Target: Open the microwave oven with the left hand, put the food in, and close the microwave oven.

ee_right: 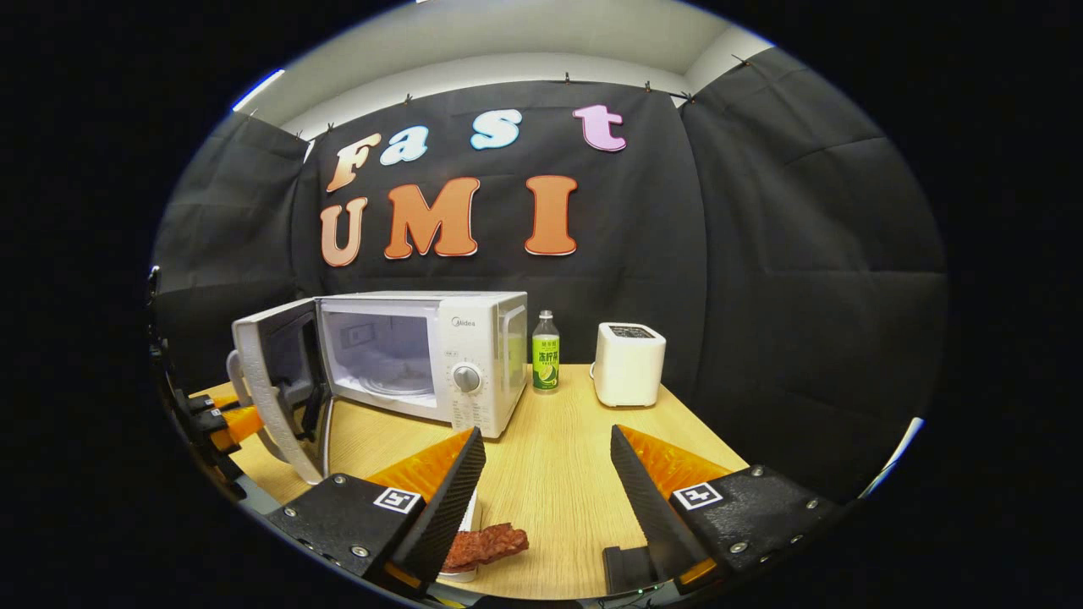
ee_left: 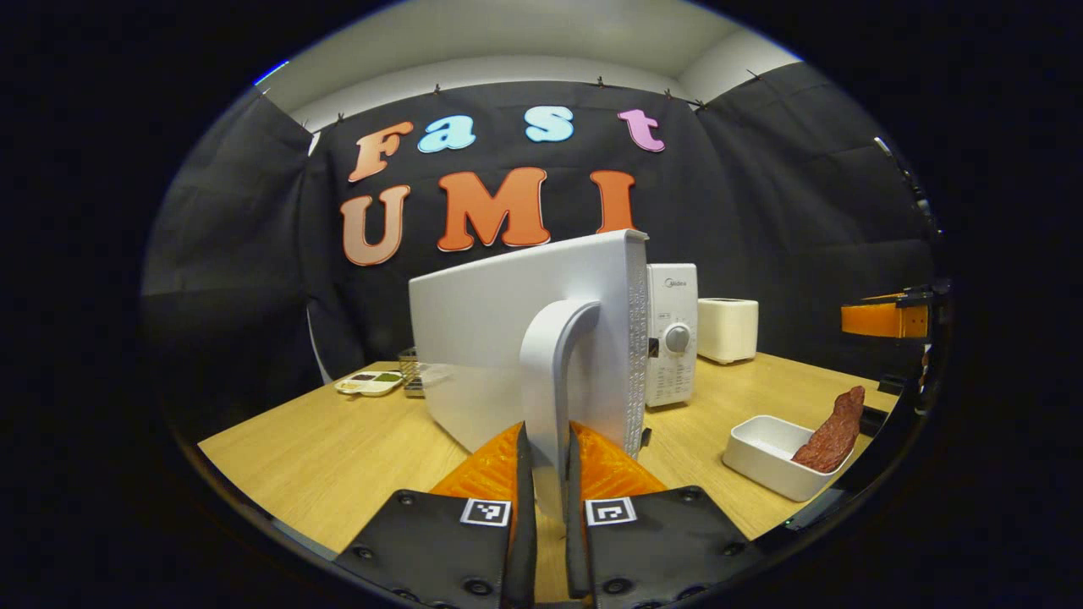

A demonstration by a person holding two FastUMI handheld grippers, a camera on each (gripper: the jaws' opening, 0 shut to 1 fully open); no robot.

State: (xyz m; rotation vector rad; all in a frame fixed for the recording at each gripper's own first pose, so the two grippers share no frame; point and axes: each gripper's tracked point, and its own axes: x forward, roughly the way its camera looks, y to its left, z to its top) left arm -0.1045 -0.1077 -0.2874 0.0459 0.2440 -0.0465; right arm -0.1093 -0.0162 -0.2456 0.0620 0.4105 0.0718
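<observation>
The white microwave (ee_right: 474,355) stands on the wooden table (ee_right: 558,474) with its door (ee_left: 508,338) swung wide open, so the lit cavity (ee_right: 381,355) shows. My left gripper (ee_left: 550,486) is shut on the door's curved handle (ee_left: 554,364), one finger on each side; the left gripper (ee_right: 222,416) also shows in the right gripper view at the door's outer edge. A reddish slab of meat (ee_left: 833,431) leans in a white dish (ee_left: 761,461) to the right of the microwave. My right gripper (ee_right: 546,499) hangs open just above the meat (ee_right: 486,544).
A green-labelled bottle (ee_right: 546,351) and a white toaster (ee_right: 628,364) stand right of the microwave. A small divided tray (ee_left: 370,383) and a wire basket (ee_left: 410,372) lie behind the door at the table's far left. Bare tabletop stretches in front of the microwave.
</observation>
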